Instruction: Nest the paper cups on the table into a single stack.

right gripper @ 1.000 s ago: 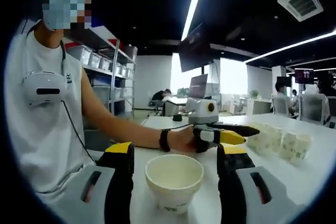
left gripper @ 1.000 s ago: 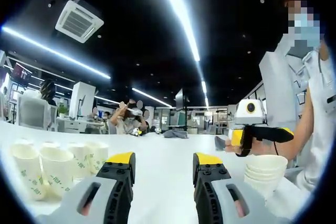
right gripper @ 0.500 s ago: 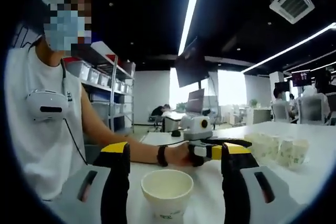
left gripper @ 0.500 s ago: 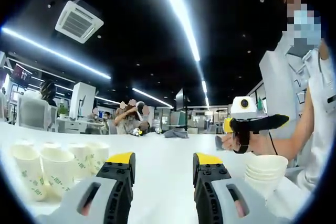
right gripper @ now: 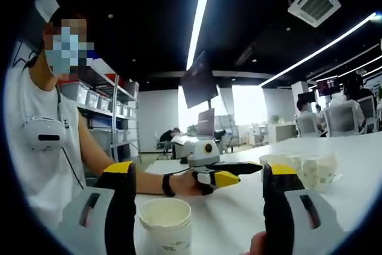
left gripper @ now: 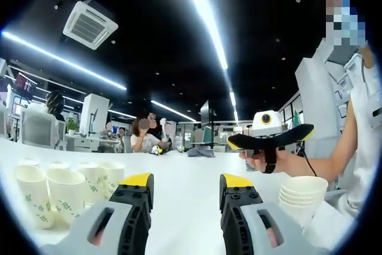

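Left gripper (left gripper: 186,190) jaws spread, empty, low over table (left gripper: 185,174); loose cups (left gripper: 62,192) stand clustered at its left, stack (left gripper: 302,192) at its right. Right gripper (right gripper: 194,189) jaws spread, empty, raised over the stack (right gripper: 165,224). Cups likely light, thin, crushable, tippy; pinch gently at the rim wall, no squeezing

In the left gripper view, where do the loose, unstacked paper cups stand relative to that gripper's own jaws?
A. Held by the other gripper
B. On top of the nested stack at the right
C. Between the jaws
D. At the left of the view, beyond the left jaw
D. The loose paper cups stand grouped on the white table at the left of the view; the left gripper is open, with nothing between its jaws.
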Demonstrator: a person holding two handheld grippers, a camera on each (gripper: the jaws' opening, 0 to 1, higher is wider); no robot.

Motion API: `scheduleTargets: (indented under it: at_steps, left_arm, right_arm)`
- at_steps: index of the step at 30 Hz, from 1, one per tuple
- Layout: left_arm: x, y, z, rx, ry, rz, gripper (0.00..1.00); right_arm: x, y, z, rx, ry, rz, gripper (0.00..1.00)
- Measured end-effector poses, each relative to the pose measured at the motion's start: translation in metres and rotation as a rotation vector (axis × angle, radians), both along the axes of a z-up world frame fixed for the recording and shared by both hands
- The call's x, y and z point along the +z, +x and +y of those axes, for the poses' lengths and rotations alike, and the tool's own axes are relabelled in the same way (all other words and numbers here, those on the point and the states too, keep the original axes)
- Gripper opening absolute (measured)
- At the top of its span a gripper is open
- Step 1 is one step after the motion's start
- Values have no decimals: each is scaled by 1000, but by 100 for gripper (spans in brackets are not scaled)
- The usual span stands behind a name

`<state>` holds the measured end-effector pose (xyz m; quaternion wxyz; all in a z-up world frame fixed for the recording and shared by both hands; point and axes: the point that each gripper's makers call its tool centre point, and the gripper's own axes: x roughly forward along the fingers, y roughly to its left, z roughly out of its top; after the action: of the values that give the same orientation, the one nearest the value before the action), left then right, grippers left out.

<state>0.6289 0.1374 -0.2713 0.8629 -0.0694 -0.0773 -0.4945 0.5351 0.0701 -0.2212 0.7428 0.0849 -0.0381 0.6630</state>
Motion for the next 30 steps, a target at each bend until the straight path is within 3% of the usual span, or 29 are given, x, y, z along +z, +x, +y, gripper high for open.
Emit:
scheduleTargets:
  at_steps: [8,11,15,17,23,25,30]
  left_arm:
    - [0,1,1,1,-3,1,47]
    - [-1,2,0,2,-1,3,47]
    - [0,3,0,2,-4,4,47]
    - [-1,3,0,4,-3,5,47]
    - [-2,3,-2,0,4,6,47]
    - [-1,2,-2,-6,-2,11,48]
    - [-4,4,-2,7,19,9,48]
  right_arm:
    - [5,34,-5,-82,54,15,80]
    - [-1,52,-6,-130,35,-26,71]
    - [-16,77,-2,-197,-35,-58,67]
    - [-18,86,0,-206,-33,-47,66]
    - [-25,101,0,-223,-19,-60,55]
    - [-26,114,-6,-288,-4,-73,55]
    - [-35,118,-12,-303,37,-81,55]
